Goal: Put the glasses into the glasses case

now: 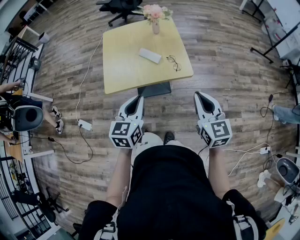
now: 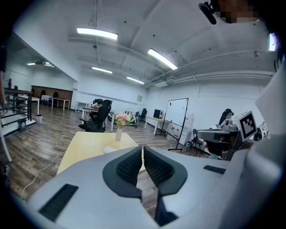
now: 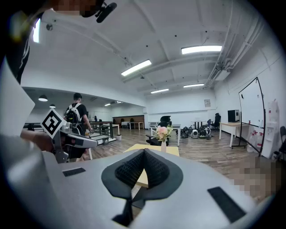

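In the head view a yellow table (image 1: 117, 65) stands ahead on the wood floor. On it lie a white glasses case (image 1: 150, 55) and, just right of it, thin-framed glasses (image 1: 174, 63). Both grippers hover over the floor, short of the table's near edge and well apart from both things. My left gripper (image 1: 139, 97) is shut with nothing in it, its pads meeting (image 2: 143, 148). My right gripper (image 1: 198, 94) is shut and empty too (image 3: 144, 152). The left gripper view shows the case (image 2: 110, 150) on the table; the glasses are hidden behind the jaws there.
A vase of pink flowers (image 1: 155, 21) stands at the table's far edge. An office chair (image 1: 123, 7) sits beyond it. A cable and white adapter (image 1: 85, 124) lie on the floor at left. A seated person (image 1: 23, 117) is at far left, a whiteboard (image 2: 176, 118) at right.
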Demonstrator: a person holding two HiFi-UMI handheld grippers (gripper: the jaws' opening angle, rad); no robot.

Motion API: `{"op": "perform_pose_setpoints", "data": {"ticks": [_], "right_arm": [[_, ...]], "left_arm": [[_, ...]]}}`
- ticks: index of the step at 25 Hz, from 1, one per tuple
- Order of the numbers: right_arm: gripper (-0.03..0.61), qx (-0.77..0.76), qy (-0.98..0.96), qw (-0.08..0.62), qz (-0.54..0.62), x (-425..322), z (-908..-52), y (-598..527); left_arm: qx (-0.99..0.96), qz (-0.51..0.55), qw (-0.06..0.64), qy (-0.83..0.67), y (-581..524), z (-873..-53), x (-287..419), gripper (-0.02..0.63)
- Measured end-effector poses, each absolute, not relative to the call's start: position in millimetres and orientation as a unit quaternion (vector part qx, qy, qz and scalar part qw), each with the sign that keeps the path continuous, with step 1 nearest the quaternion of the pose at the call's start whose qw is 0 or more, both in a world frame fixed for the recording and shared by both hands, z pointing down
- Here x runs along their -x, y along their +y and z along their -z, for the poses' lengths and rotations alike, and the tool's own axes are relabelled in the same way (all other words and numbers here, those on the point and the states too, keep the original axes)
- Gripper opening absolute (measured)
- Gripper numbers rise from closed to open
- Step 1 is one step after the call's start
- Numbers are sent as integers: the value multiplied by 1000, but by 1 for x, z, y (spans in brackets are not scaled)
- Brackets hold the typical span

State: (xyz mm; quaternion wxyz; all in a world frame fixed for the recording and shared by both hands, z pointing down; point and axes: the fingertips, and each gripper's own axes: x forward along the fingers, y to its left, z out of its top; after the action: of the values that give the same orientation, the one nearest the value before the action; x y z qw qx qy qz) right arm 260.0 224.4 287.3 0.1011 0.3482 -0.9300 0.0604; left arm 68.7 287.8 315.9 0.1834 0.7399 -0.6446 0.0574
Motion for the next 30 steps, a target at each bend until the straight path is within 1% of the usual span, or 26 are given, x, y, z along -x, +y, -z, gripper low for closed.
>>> {"op": "perform_pose_setpoints", "data": {"ticks": [9, 17, 25, 30], "right_arm": [[14, -335, -936, 95, -58, -264, -285, 234], [17, -318, -941, 97, -58, -251, -292, 237], [17, -329, -936, 106, -70, -236, -307, 221], [17, -330, -935, 111, -71, -222, -311, 194]], "left_arm": [[-736, -58, 186, -649, 300, -317, -80, 31], [-731, -60, 193, -652, 300, -323, -77, 31], [-734, -63, 203, -645, 281, -337, -60, 31], [-734, -62, 206, -645, 249, -342, -41, 31]]}}
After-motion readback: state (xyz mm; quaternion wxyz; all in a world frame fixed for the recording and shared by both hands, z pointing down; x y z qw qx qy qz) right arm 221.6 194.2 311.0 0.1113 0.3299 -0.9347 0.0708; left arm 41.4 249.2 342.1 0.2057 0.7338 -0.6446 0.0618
